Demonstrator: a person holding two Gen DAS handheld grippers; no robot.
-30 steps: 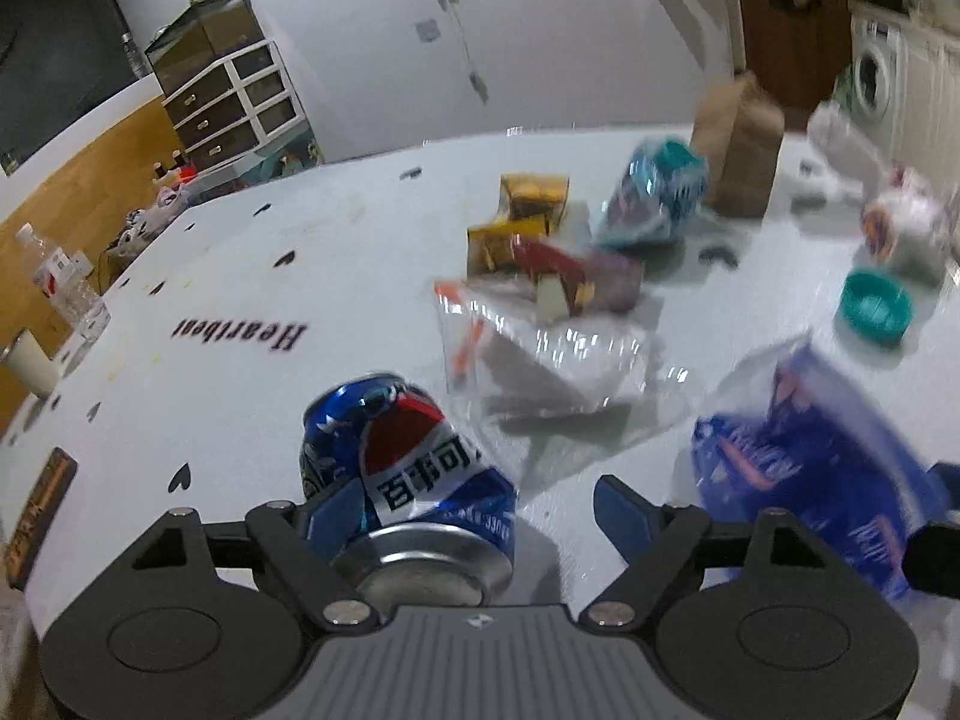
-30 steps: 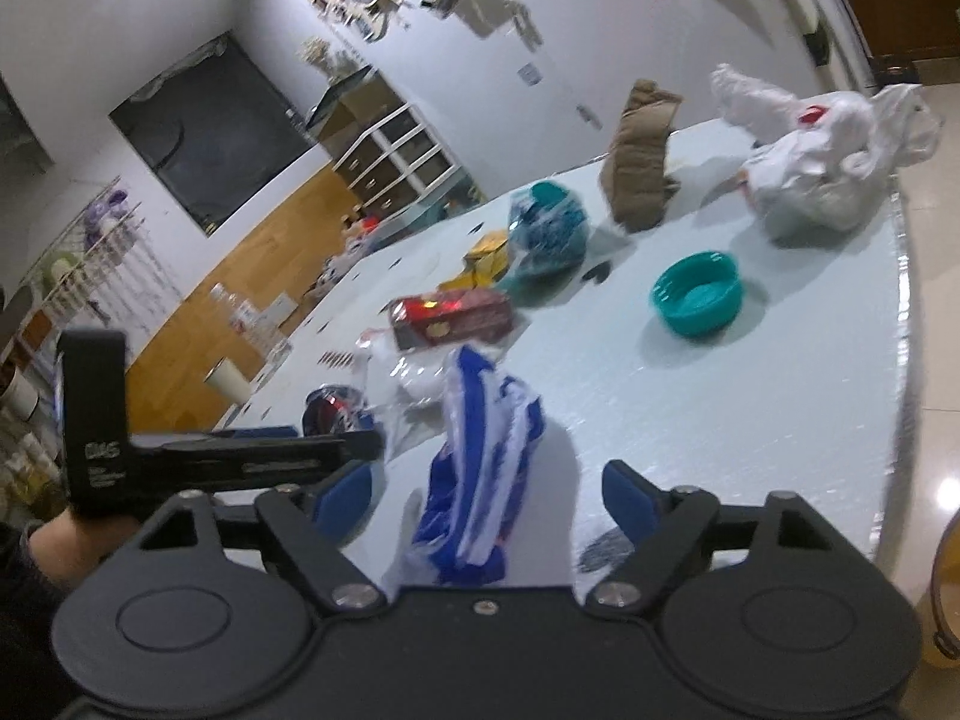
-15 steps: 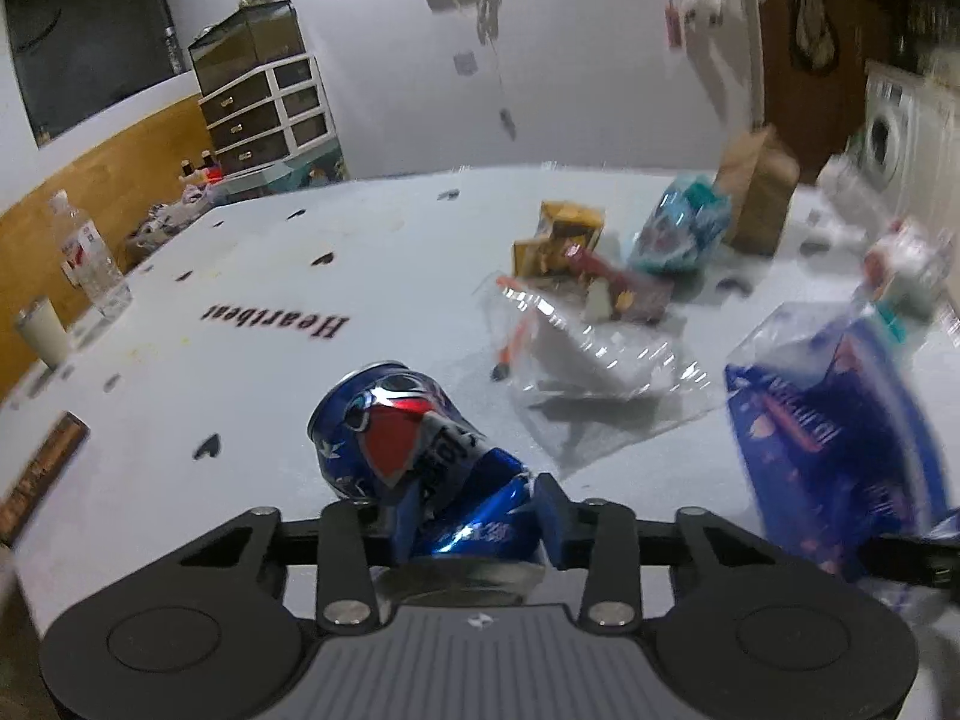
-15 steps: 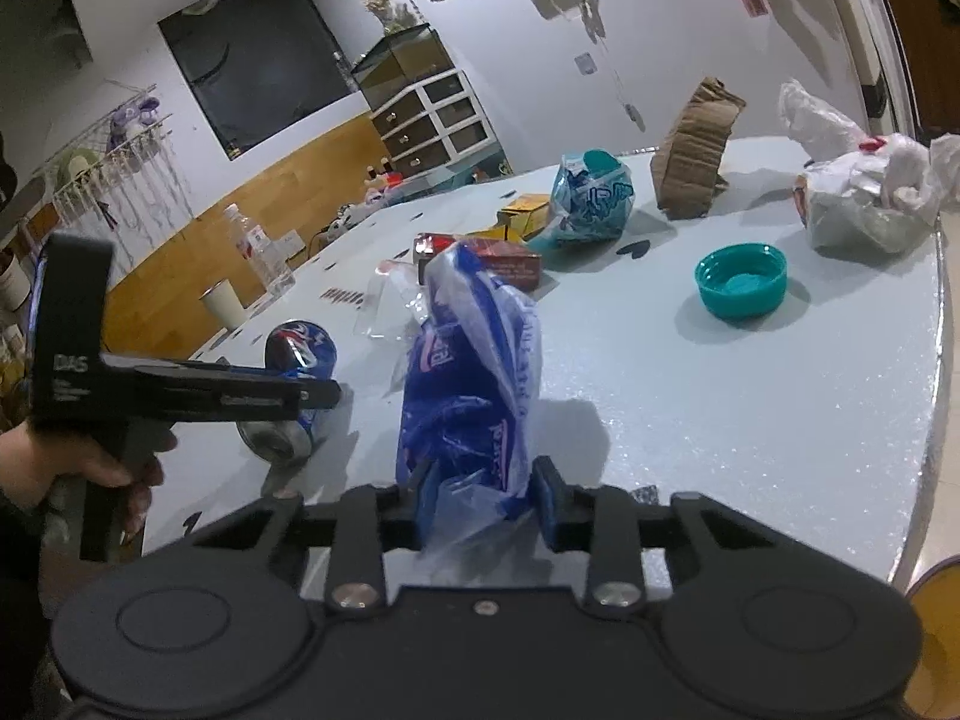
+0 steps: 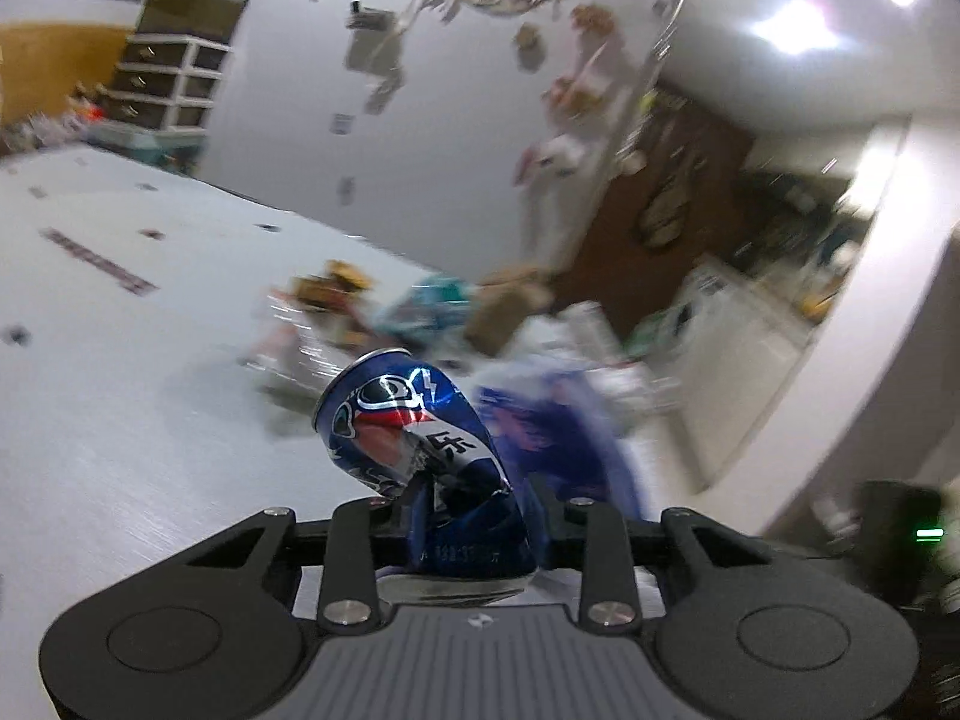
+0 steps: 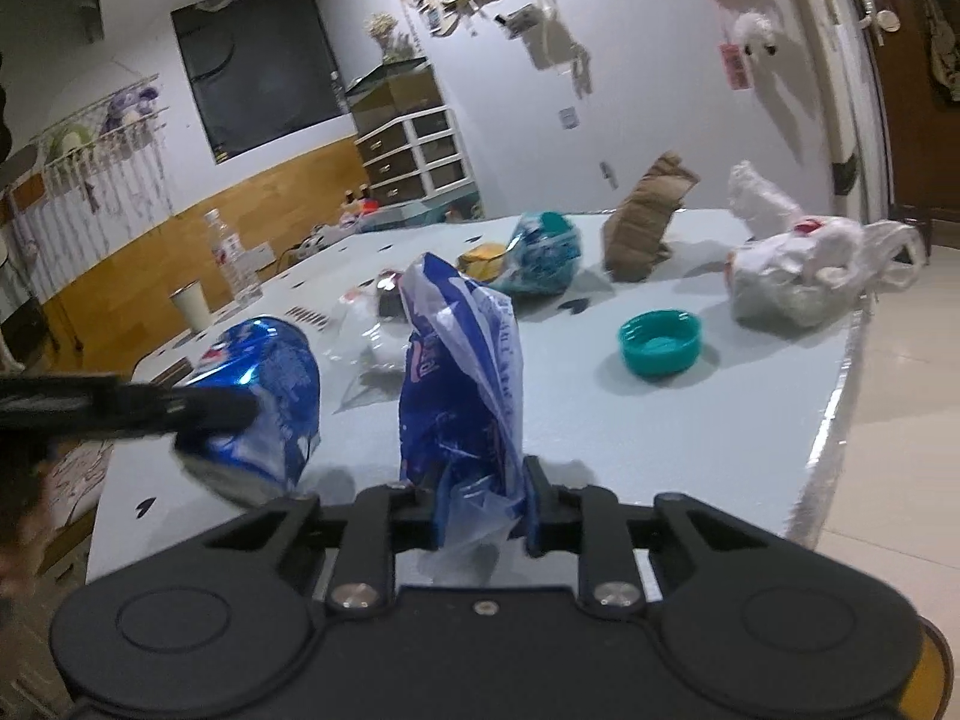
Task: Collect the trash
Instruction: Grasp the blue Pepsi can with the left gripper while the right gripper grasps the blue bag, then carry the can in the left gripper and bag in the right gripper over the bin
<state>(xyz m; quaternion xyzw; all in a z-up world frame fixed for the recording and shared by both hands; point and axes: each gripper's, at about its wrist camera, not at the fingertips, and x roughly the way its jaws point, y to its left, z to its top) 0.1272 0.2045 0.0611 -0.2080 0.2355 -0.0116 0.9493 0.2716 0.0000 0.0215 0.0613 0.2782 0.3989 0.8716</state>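
Observation:
My left gripper (image 5: 471, 519) is shut on a crushed blue Pepsi can (image 5: 414, 438) and holds it above the white table (image 5: 120, 420). The can also shows in the right wrist view (image 6: 264, 402), lifted at the left beside the other gripper. My right gripper (image 6: 480, 516) is shut on a blue and white plastic bag (image 6: 462, 384), which stands up between the fingers above the table (image 6: 750, 420). In the left wrist view the bag (image 5: 558, 432) is a blur just right of the can.
On the table lie a teal lid (image 6: 660, 343), a white plastic bag (image 6: 804, 276), a brown paper bag (image 6: 645, 228), a teal wrapper (image 6: 543, 258), a clear plastic bag (image 6: 369, 330) and small boxes (image 6: 480, 257). The table edge (image 6: 834, 414) runs at the right.
Both grippers closed, the left on the can and the right on the blue bag. Both have since lifted their items off the table, and the left view has swung right.

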